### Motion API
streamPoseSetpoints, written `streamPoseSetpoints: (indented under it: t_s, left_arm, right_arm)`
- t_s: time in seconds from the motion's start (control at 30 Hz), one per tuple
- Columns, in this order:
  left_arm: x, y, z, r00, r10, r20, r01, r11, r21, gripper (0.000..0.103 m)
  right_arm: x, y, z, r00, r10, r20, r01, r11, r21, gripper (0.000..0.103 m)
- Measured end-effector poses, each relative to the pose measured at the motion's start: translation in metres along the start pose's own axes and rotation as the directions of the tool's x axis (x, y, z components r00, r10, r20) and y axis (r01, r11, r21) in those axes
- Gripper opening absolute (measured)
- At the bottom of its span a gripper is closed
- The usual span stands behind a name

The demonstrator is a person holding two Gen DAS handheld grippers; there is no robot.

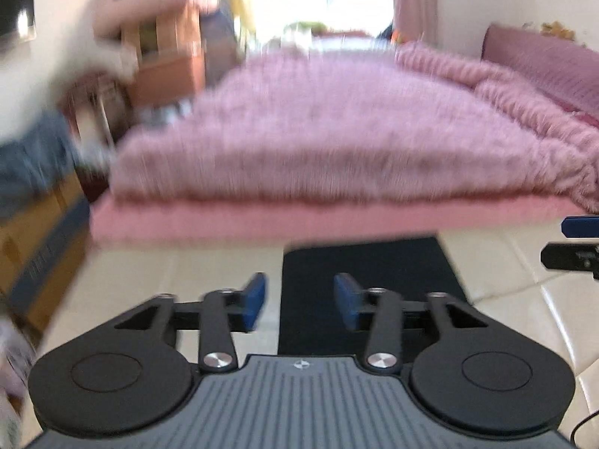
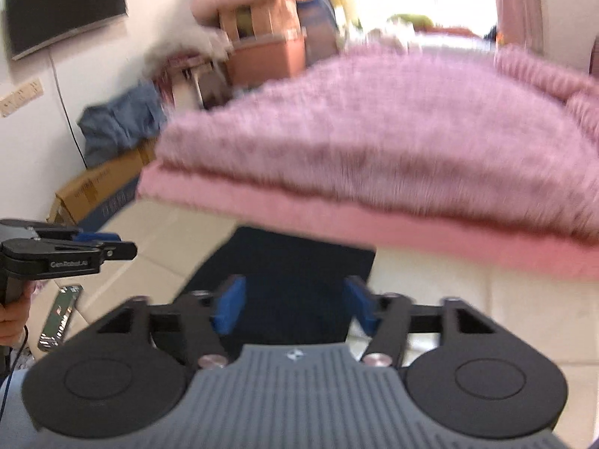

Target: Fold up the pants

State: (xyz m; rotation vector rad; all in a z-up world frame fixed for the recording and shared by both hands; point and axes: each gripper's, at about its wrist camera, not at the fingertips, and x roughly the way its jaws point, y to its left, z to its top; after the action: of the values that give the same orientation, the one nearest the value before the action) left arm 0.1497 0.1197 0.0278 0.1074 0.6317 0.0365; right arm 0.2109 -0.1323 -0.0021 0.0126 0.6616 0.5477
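Pink fuzzy blanket (image 1: pixel 337 123) covers bed (phone (image 2: pixel 60 316) on floor).

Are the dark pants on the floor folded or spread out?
Folded, apparently: the dark pants lie as one compact straight-edged rectangle on the floor tiles; blur hides layers.

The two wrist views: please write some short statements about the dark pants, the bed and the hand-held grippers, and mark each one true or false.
1. Both hand-held grippers, left and right, are open and hold nothing. True.
2. The dark pants lie on the bed. False: they lie flat on the pale floor in front of the bed.
3. A fuzzy pink blanket covers the bed. True.
4. A phone lies on the blanket. False: it lies on the floor, left of the pants.
5. The screen on the wall shows a bright image. False: it is dark.
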Motion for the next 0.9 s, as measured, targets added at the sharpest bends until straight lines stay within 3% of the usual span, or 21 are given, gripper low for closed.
streamPoseSetpoints:
  t_s: [0.07, 0.13, 0.23, 0.4, 0.63, 0.9]
  left_arm:
    - [-0.024, -0.013, 0.004, 0.997, 0.015, 0.079, -0.017, 1.000, 0.026, 0.078]
    - [-0.048, -0.022, 0.003, 0.990, 0.033, 0.135, -0.038, 0.999, 0.034, 0.092]
    - [-0.066, -0.032, -0.002, 0.985, 0.057, 0.164, -0.058, 0.998, -0.001, 0.099]
    - [-0.087, -0.045, -0.020, 0.984, 0.068, 0.167, -0.063, 0.997, -0.032, 0.099]
    - [-0.078, -0.056, -0.049, 0.998, 0.054, 0.019, -0.053, 0.997, -0.047, 0.099]
    - [-0.059, -0.064, -0.074, 0.992, 0.023, -0.127, -0.033, 0.997, -0.075, 0.099]
  right_arm:
    - [-0.028, 0.009, 0.000, 0.998, -0.009, 0.058, 0.010, 1.000, -0.019, 0.082]
    - [-0.055, 0.017, -0.004, 0.995, -0.005, 0.101, 0.007, 1.000, -0.015, 0.081]
    - [-0.090, 0.027, -0.012, 0.988, -0.006, 0.155, 0.003, 1.000, 0.021, 0.082]
    - [-0.127, 0.048, -0.035, 0.971, -0.068, 0.229, 0.059, 0.997, 0.048, 0.082]
    - [-0.129, 0.064, -0.073, 0.980, -0.117, 0.164, 0.116, 0.993, 0.015, 0.082]
    - [-0.092, 0.057, -0.095, 0.985, -0.169, 0.020, 0.169, 0.985, 0.026, 0.082]
